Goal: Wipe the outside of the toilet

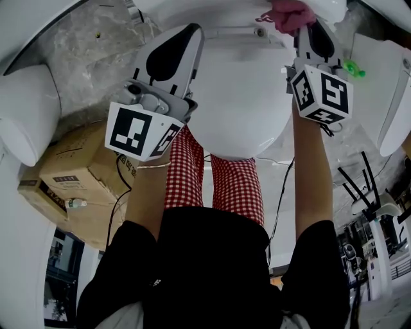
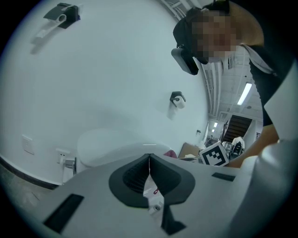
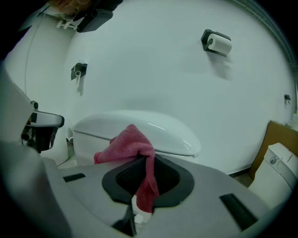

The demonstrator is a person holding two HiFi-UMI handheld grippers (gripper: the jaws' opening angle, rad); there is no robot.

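Observation:
The white toilet [image 1: 237,96] stands right in front of me with its lid shut; it also fills the middle of the right gripper view [image 3: 158,130] and shows in the left gripper view [image 2: 107,144]. My right gripper [image 1: 313,29] [image 3: 142,160] is shut on a pink cloth [image 3: 135,148] and hovers over the toilet's back right, where the bunched cloth [image 1: 289,14] touches the top. My left gripper [image 1: 183,38] [image 2: 149,158] is shut on nothing and hangs over the toilet's left side. The pink cloth [image 2: 170,152] peeks past the left jaws.
A cardboard box [image 1: 70,173] sits on the floor at the left. Other white toilets stand at the left [image 1: 26,115] and right [image 1: 385,83] [image 3: 274,172]. A paper roll holder [image 3: 218,42] hangs on the wall. A water valve [image 2: 69,163] sticks out by the toilet. Cables trail across the floor.

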